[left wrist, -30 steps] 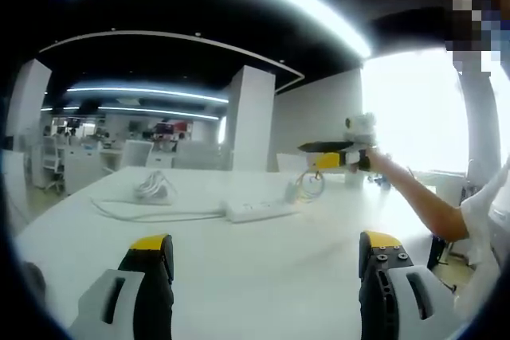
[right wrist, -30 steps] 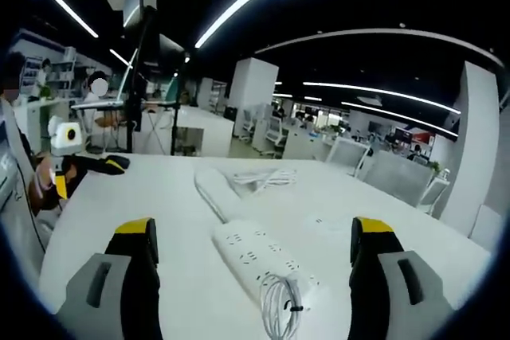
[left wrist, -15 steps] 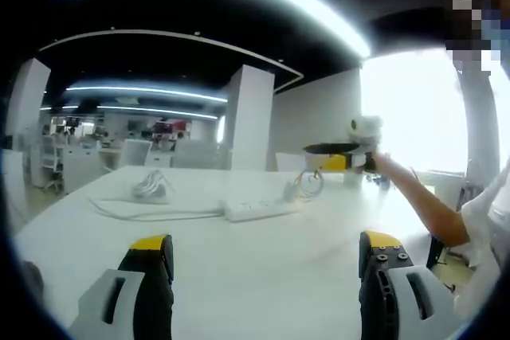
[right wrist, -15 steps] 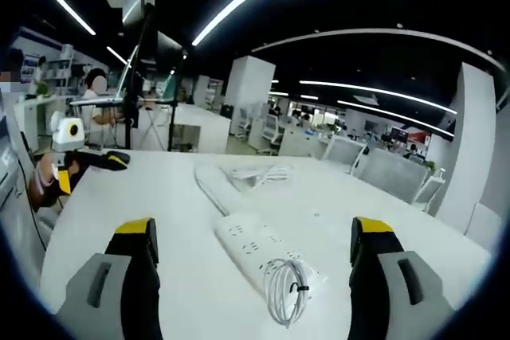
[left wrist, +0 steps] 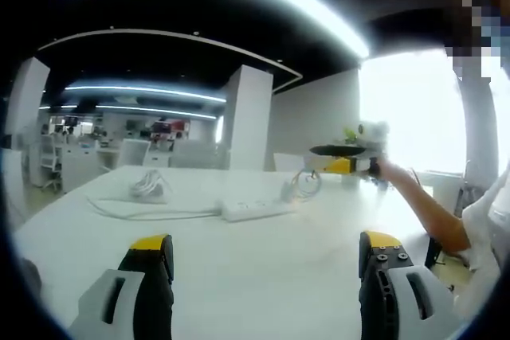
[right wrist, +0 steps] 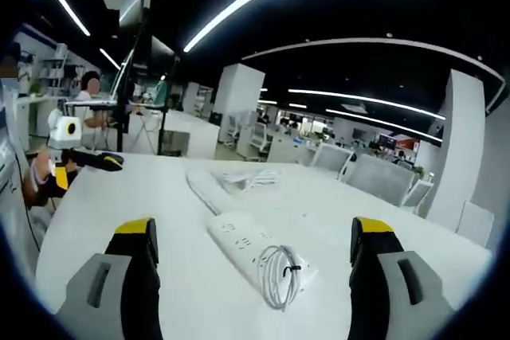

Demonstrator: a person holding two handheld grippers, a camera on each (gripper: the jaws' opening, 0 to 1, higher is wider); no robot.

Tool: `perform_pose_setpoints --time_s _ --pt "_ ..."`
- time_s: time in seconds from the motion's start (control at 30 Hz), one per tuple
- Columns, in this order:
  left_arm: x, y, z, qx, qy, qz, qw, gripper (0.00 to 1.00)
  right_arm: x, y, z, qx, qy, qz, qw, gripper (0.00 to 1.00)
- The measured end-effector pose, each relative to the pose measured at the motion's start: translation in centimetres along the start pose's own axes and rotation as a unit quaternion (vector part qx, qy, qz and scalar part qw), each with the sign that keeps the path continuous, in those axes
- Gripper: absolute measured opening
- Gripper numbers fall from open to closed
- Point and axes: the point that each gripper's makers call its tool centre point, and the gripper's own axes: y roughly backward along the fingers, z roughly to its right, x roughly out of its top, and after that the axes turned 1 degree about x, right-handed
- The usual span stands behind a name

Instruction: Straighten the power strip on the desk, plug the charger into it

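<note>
A white power strip [right wrist: 239,236] lies on the white desk [right wrist: 143,205], running away from my right gripper [right wrist: 253,248], which hangs open just short of it. A coiled white charger cable [right wrist: 279,275] rests on the strip's near end. The strip's own cord [right wrist: 205,185] leads back to a loose coil [right wrist: 249,178]. In the left gripper view the power strip [left wrist: 255,210] lies far ahead of my open, empty left gripper [left wrist: 267,256], with the charger cable [left wrist: 303,185] at its right end. The right gripper [left wrist: 341,158] hovers above that end.
The left gripper [right wrist: 80,157], held by a hand, sits at the desk's left edge. A person's arm [left wrist: 426,209] reaches in from the right. Office chairs [right wrist: 374,177] and other desks stand beyond the table. Wide bare desk surface [left wrist: 255,268] lies before the left gripper.
The right gripper has drifted a little up and back, so the strip and charger cable sit higher in its view. The left gripper has stayed put.
</note>
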Motion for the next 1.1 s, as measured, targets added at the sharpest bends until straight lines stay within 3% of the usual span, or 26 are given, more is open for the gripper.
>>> perform_pose_setpoints --time_s 0.63,1.1 --pt "-0.6 -0.4 0.7 -0.011 0.003 -0.005 0.9999 0.99 -3.3 2.3 -0.7 -0.037 -0.022 -0.010 0.9990 1.00" --pt "-0.4 -0.1 1.3 -0.014 -0.001 -0.004 0.9999 0.99 -3.3 4.3 -1.2 -0.078 -0.031 -0.005 0.9965 1.00"
